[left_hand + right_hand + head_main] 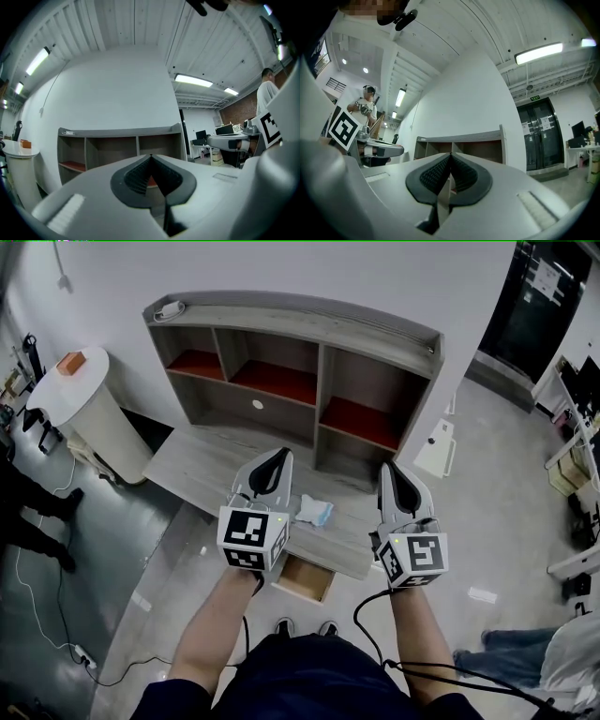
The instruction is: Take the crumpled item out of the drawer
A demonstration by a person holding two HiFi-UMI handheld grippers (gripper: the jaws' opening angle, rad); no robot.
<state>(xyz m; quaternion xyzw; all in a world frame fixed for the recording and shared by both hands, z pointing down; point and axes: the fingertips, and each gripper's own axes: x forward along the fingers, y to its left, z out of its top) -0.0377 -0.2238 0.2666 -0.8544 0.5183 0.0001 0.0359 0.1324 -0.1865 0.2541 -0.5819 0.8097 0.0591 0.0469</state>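
A crumpled white and pale-blue item (314,512) lies on the grey desk top (197,470), between my two grippers and apart from both. Under the desk's front edge a wooden drawer (305,579) stands pulled out, and the part of its inside that shows is bare. My left gripper (272,467) hovers just left of the item with its jaws shut on nothing. My right gripper (401,486) is held to the item's right, shut and empty too. In the left gripper view the left gripper (151,157) points at the shelf unit. In the right gripper view the right gripper (450,154) points the same way.
A grey shelf unit (291,362) with red-floored compartments stands at the back of the desk, a small white object (171,308) on top. A round white table (80,381) is at the left, beside a person's legs (37,512). Cables trail on the floor.
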